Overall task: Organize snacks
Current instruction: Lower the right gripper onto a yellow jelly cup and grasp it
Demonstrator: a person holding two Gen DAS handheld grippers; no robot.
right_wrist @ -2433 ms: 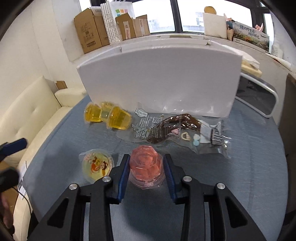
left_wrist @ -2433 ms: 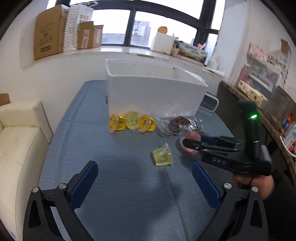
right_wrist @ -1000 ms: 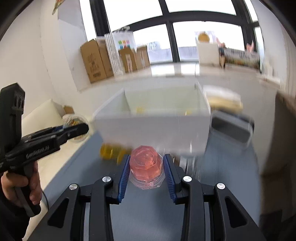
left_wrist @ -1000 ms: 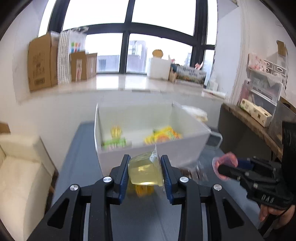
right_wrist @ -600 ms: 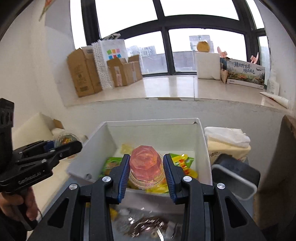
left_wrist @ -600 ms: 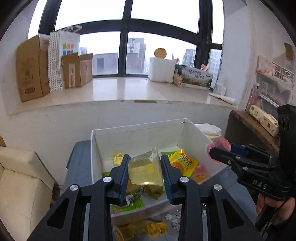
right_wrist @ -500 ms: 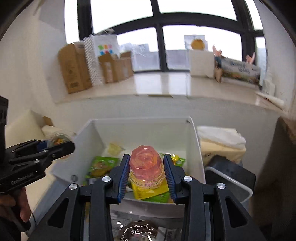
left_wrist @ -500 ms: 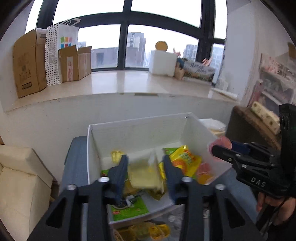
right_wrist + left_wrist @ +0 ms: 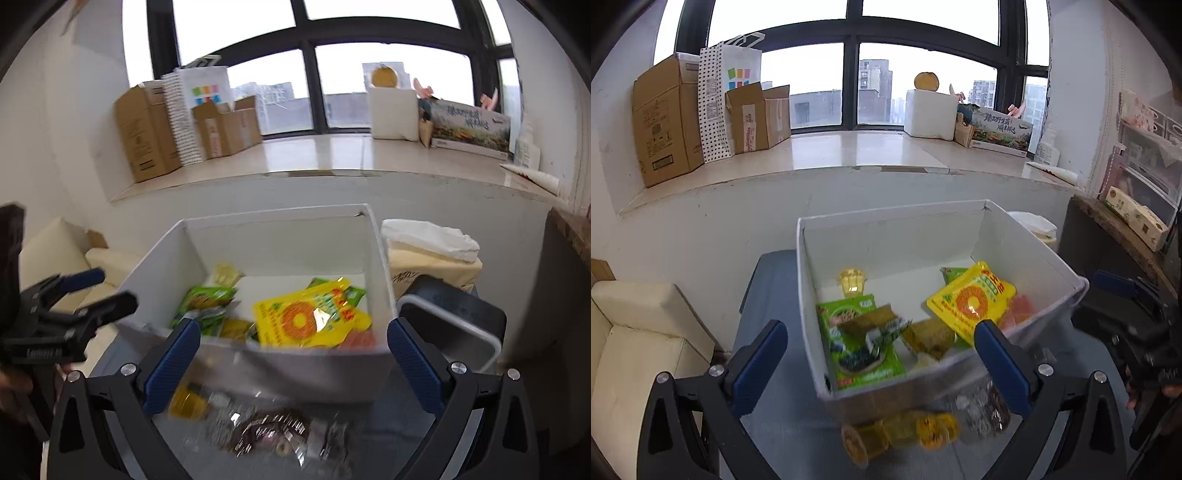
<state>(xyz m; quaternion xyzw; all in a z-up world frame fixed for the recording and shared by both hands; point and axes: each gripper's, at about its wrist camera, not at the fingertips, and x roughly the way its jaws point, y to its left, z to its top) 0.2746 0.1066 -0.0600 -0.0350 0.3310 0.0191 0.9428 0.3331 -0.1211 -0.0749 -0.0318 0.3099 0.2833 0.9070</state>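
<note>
Left gripper [image 9: 879, 354]: jaws opening, now spread wide, nothing between them; it hangs over the near wall of the white box [image 9: 1027, 258], pointing down into it.
Right gripper [image 9: 293, 354]: jaws also opening, wide apart and empty, over the near right part of the box.
Box contents: yellow snack bag [image 9: 971, 301] toward the right wall, green packet [image 9: 857, 343] against the left wall, a brownish wrapped piece [image 9: 931, 336] between them, a small yellow jelly cup [image 9: 852, 282] farther back on the left. A pink jelly cup [image 9: 1015, 314] lies at the near right corner, partly under the yellow bag.
Pale jelly cup: cannot pick it out for certain among the packets near the front wall; blur there.
Still outside: row of yellow jelly cups [image 9: 901, 434] on the blue table [image 9: 768, 295] just in front of the box, and a clear bag of dark snacks [image 9: 273, 428] beside them, to the right.
Step in hand: the drop, by my reading. Both grippers empty over the box, so this looks like the release of a load.
Progress: most snacks are in; two groups left on the table.
Next move calls for: pulling both grippers back clear of the near wall, then lowering to the table in front of the box. The cups lie on their sides and may roll; the bag is flat and slick, so it wants a pinch at an edge.
</note>
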